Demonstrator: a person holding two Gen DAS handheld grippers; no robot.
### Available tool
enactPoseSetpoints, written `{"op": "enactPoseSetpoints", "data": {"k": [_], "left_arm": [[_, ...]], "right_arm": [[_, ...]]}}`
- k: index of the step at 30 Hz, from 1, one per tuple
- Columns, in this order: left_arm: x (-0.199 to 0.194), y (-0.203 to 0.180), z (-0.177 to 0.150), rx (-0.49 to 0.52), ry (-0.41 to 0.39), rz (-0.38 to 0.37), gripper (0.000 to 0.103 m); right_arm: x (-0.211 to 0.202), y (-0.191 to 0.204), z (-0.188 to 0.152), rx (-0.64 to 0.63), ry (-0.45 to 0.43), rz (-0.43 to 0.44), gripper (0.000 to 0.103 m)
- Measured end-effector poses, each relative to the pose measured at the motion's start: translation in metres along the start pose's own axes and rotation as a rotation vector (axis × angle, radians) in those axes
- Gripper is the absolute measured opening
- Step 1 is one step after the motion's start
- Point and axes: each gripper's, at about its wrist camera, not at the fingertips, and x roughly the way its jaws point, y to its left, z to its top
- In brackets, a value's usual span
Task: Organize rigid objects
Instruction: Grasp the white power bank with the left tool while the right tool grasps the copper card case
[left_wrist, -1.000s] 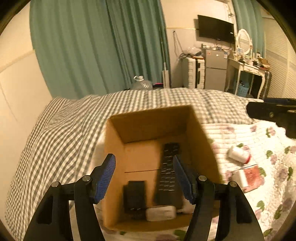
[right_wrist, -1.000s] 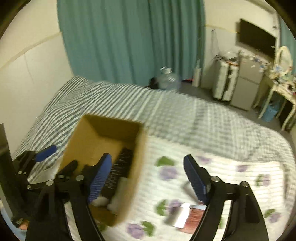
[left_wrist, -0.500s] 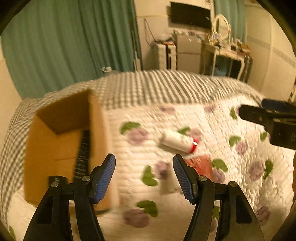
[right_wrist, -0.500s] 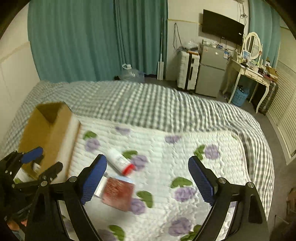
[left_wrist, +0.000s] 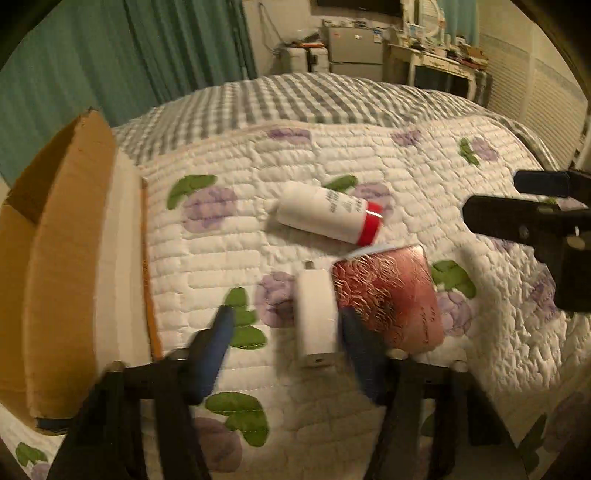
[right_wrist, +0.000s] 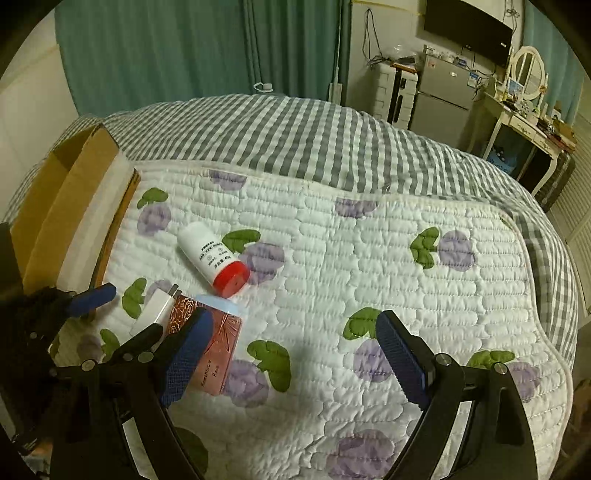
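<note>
Left wrist view: the white charger (left_wrist: 317, 317) lies flat on the quilted bed cover (left_wrist: 369, 155), prongs pointing to the far side, its right edge touching the pink foil-patterned box (left_wrist: 388, 295). The left hand-held gripper (left_wrist: 286, 338) is wide open and holds nothing; the charger sits between its fingers, much nearer the right one. Centre the charger between the fingers before closing, so that the right finger enters the seam between charger and box and does not catch the box. Close across the charger's narrow sides and lift straight up, since the soft quilt gives little support. The white bottle with red cap (left_wrist: 330, 214) lies on its side just beyond, apart from both. The cardboard box (left_wrist: 70, 258) stands at the left, and is the likely destination. The right hand-held gripper (right_wrist: 293, 358) is also wide open and empty, over bare quilt to the right.
</note>
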Motion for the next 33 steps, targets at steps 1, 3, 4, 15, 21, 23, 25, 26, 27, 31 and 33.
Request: {"op": "enactPoseSetpoints", "data": {"k": [1,3,4,15,21,23,25,26,27,31,33], "left_arm": [[0.001,-0.002,-0.001,0.008,0.011,-0.016,0.025],[0.003,-0.007,-0.003,0.046,0.005,-0.012,0.025],[0.002,-0.009,-0.004,0.058,-0.001,-0.007,0.024],[-0.034,0.020,-0.006,-0.029,-0.082,0.085,0.023],[-0.032,0.030,-0.005,-0.069,-0.085,0.101,0.023],[-0.031,0.033,-0.007,-0.078,-0.084,0.104,0.023],[-0.030,0.035,-0.007,-0.084,-0.082,0.104,0.023],[-0.031,0.036,-0.007,-0.085,-0.083,0.104,0.023],[-0.031,0.036,-0.007,-0.086,-0.083,0.104,0.023],[-0.033,0.035,-0.008,-0.084,-0.088,0.102,0.023],[-0.034,0.036,-0.008,-0.086,-0.091,0.100,0.023]], "right_arm": [[0.001,-0.001,-0.001,0.003,0.005,0.001,0.090],[0.003,-0.001,-0.001,0.013,0.013,0.004,0.090],[0.004,0.000,-0.001,0.015,0.017,0.006,0.090],[0.028,0.023,-0.009,0.009,0.106,0.083,0.090],[0.060,0.044,-0.016,0.004,0.220,0.161,0.083],[0.068,0.053,-0.018,-0.018,0.240,0.161,0.079],[0.069,0.061,-0.018,-0.037,0.236,0.178,0.066],[0.068,0.064,-0.018,-0.040,0.233,0.195,0.054],[0.065,0.068,-0.018,-0.051,0.226,0.197,0.052],[0.048,0.071,-0.018,-0.058,0.189,0.174,0.030],[0.031,0.072,-0.015,-0.053,0.140,0.178,0.022]]}}
